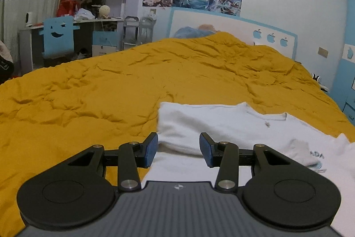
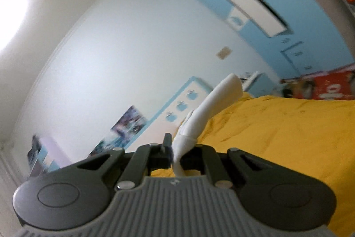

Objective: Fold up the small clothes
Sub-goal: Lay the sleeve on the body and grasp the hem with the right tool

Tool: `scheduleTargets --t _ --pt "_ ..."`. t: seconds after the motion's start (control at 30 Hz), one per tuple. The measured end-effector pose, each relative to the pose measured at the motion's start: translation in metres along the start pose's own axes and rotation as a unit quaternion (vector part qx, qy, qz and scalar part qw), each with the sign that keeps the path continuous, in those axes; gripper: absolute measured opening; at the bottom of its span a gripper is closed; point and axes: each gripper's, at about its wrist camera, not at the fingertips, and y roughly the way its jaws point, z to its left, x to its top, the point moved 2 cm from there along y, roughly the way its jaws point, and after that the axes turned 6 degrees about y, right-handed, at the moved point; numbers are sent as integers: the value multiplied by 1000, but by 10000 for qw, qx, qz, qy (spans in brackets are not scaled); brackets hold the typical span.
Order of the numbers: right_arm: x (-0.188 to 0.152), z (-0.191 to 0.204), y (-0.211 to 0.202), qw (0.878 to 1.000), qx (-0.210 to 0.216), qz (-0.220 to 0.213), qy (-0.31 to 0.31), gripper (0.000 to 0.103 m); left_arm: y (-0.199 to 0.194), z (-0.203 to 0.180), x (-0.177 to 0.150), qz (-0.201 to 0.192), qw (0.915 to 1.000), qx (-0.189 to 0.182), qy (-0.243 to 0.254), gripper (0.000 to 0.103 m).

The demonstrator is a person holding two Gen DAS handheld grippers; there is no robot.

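White T-shirt (image 1: pixel 221 123) lies on the bed's mustard quilt (image 1: pixel 111 86), lower right of the left wrist view, partly folded: a doubled layer with a straight folded edge at its left, collar toward the headboard (image 1: pixel 233 26), printed patch at the right edge of the frame.

Left gripper (image 1: pixel 178 149): jaws spread, blue pads apart, nothing between them. It hovers low over the near part of the shirt, pointing at the folded left edge. Likely poised to pin or pick that edge while the other side is carried.

Right gripper (image 2: pixel 175 154): jaws pressed together, pinching a strip of white cloth (image 2: pixel 213 108). The cloth rises from the pads up and to the right as a stiff-looking band, end free in the air. The view is tilted and blurred, showing mostly wall and wardrobe (image 2: pixel 288 14). Probably a sleeve or side hem lifted clear so it can be laid over the body; which part, I cannot tell.

Room: quilt is wrinkled but bare left of and beyond the shirt, plenty of space to swing cloth. Bed edge runs along the left of the frame; desk (image 1: pixel 73 23) and blue chair (image 1: pixel 58 37) well apart.
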Motion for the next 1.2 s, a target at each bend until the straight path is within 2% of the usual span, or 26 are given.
scheduleTargets --t 0.1,0.2,0.33,0.37,0.4,0.43,0.47,0.5,0.57,0.6,0.67,0.8,0.87,0.93,1.0,1.1,1.13,1.2 --pt "-43 53 21 9977 90 237 -625 2 4 8 -14 134 9998 -10 120 51" --pt "-101 98 40 9912 131 471 -1229 2 3 22 -16 144 9999 1 17 51" --pt "-198 138 64 9767 185 927 -1929 3 -1 49 -12 35 9996 114 -267 51" --pt "-227 146 70 9703 160 1033 -2180 10 -2 56 -11 35 9991 172 -374 51" --pt "-259 154 75 9614 131 1186 -2481 17 -1 63 -10 59 9986 219 -479 51" --pt "-295 161 79 9476 122 1463 -2836 56 0 69 -10 101 9980 251 -577 51" --pt "-335 170 83 9250 212 1995 -3228 85 2 75 -9 165 9973 273 -665 51" --pt "-366 173 84 9030 273 2469 -3505 81 3 79 -9 229 9965 283 -753 51" --pt "-421 175 73 8643 382 3112 -3933 82 3 86 -10 283 9954 264 -882 51" --pt "-442 174 63 8499 518 3358 -4028 82 2 86 -9 288 9951 254 -907 51" --pt "-464 170 39 8343 904 3618 -4060 82 0 84 -10 273 9953 241 -894 51" --pt "-464 161 15 8245 1064 3778 -4076 82 0 75 -10 294 9966 169 -753 51" --pt "-445 154 10 8300 1105 3847 -3884 82 0 72 -11 291 9972 139 -672 51" --pt "-418 142 2 8435 991 3760 -3705 82 -1 68 -12 277 9977 121 -608 51" --pt "-378 122 -7 8605 681 3527 -3613 82 2 67 -12 283 9978 89 -593 51" --pt "-314 86 -19 8835 -45 2920 -3663 82 3 61 -15 307 9979 26 -570 51" --pt "-295 71 -21 8877 -355 2713 -3702 82 4 58 -15 326 9980 11 -538 51" --pt "-261 40 -23 8857 -1092 2384 -3830 82 5 51 -17 351 9983 -34 -467 51"
